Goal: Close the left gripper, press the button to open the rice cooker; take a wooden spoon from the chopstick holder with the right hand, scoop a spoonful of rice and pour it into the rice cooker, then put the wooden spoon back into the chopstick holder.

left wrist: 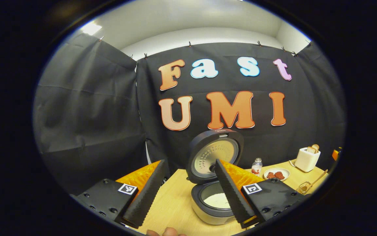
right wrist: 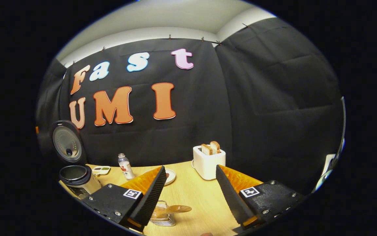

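Wooden spoon [right wrist: 172, 209] rests in clear chopstick holder [right wrist: 162, 214] on table [right wrist: 195, 196], just below right gripper [right wrist: 188, 196]; fingers apart, empty. Left gripper [left wrist: 185, 196] likewise spread. Rice cooker [left wrist: 213, 200] open, rice inside. Spoon apparently back; judge: withdraw straight, avoid nudging holder.

one rice cooker [left wrist: 213, 196], one toaster [right wrist: 208, 162], one bottle [right wrist: 125, 166]

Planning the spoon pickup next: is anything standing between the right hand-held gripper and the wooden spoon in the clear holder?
Nothing visible blocks it. The right hand-held gripper is open, and the wooden spoon lies across the clear plastic holder just below its left finger, with bare light wooden table between.
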`<state>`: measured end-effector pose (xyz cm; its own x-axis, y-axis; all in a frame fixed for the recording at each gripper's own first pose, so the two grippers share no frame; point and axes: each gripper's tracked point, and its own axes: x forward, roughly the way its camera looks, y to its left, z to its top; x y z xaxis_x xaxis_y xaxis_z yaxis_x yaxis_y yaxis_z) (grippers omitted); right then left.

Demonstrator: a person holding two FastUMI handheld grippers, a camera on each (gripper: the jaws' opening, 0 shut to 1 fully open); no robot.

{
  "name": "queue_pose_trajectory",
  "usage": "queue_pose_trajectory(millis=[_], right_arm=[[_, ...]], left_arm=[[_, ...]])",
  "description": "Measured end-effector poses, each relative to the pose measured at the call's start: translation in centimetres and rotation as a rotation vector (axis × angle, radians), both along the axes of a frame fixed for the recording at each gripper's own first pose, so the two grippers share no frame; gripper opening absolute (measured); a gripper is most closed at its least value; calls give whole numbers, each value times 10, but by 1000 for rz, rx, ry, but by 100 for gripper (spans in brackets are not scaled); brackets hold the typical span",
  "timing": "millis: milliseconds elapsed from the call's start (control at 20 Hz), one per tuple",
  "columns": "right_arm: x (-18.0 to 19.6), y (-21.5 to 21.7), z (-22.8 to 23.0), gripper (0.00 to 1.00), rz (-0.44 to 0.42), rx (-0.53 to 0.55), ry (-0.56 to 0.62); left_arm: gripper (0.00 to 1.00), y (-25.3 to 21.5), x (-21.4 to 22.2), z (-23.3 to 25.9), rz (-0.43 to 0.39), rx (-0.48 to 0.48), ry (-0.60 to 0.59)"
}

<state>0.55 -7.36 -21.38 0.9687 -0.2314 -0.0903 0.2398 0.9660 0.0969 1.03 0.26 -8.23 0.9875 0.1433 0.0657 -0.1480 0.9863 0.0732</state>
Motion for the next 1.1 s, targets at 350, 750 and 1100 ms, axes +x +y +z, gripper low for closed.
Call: queue_pose_trajectory(millis=[350, 750, 1100], right_arm=[[0, 14, -73, 94, -28, 200, 26], [17, 43, -114, 77, -1, 262, 108], [26, 75, -102, 19, 78, 355, 96]], left_arm=[[100, 8, 2, -16, -2, -35, 1], [99, 32, 12, -14, 28, -29, 1], [99, 37, 17, -22, 17, -65, 9]])
